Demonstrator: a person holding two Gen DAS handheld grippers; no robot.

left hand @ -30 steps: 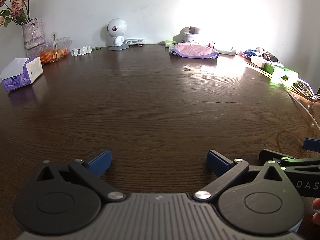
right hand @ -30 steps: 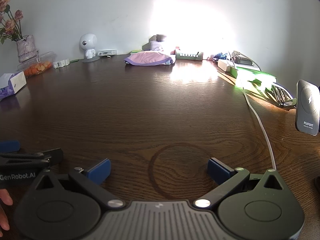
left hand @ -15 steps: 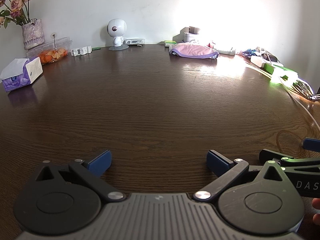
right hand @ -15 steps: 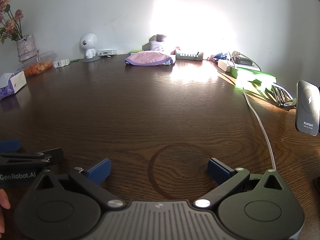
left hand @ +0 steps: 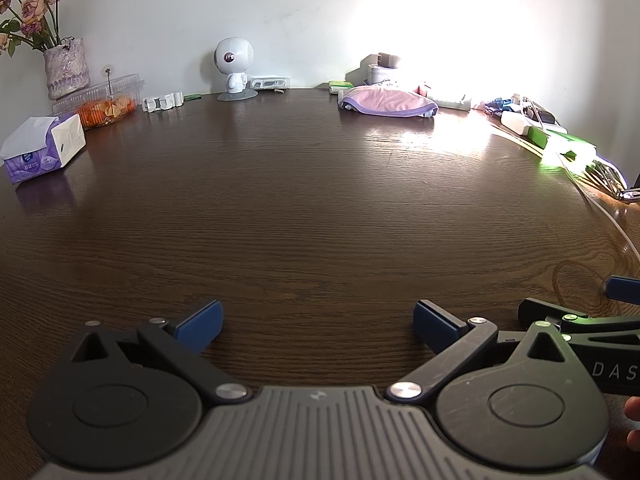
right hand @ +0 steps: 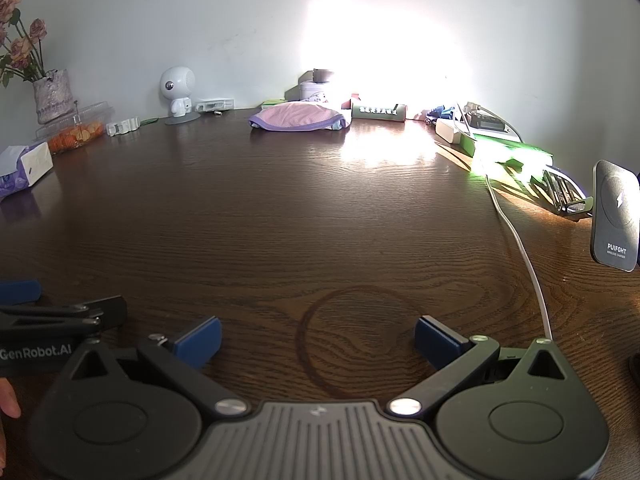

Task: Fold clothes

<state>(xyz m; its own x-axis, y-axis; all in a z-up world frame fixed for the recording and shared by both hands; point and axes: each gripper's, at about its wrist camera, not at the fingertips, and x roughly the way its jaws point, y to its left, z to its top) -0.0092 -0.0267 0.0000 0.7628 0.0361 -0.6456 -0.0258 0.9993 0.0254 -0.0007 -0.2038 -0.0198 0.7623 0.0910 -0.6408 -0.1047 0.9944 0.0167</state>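
A home: wooden table (left hand: 304,208) with flower vase (left hand: 66,67) (tissue box (left hand: 44,148) too).

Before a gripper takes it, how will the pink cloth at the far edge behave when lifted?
The pink cloth lies in a soft, slumped heap, so it is probably floppy and will drape. It looks thin, so likely light. Its purple trim may offer a firmer edge to pinch.

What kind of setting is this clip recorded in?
Probably a home room: a dark wooden table against a plain wall, holding a tissue box, a vase of flowers and a pink garment.

Dark wooden table (left hand: 304,208) bears folded pink garment (left hand: 386,101), tissue box (left hand: 42,146)
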